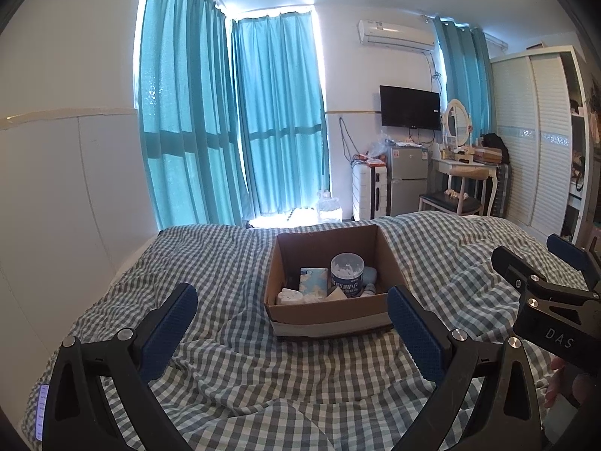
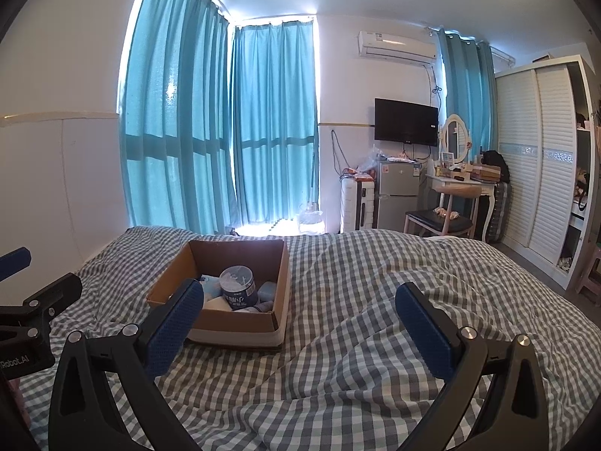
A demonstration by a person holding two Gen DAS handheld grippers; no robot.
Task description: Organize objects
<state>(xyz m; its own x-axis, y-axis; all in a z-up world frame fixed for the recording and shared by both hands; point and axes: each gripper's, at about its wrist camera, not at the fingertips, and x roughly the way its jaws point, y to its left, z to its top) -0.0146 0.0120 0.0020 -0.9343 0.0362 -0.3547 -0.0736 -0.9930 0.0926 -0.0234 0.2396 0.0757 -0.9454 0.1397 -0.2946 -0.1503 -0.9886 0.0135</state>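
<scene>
While above the checked bedspread [image 1: 233, 368], both grippers' jaws wide apart, empty, cardboard box [image 1: 326, 319] of toiletries ahead.

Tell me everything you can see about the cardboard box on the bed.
The cardboard box is brown, roughly square, open at the top, with a pale tape band around its base. It sits upright on the grey-and-white checked bedspread, slightly sunk into it. Inside stand a round cotton swab tub with a dark label, a light blue tissue pack, and small white and pale blue items too small to identify. Neither the left gripper nor the right gripper touches it; both are open.
</scene>
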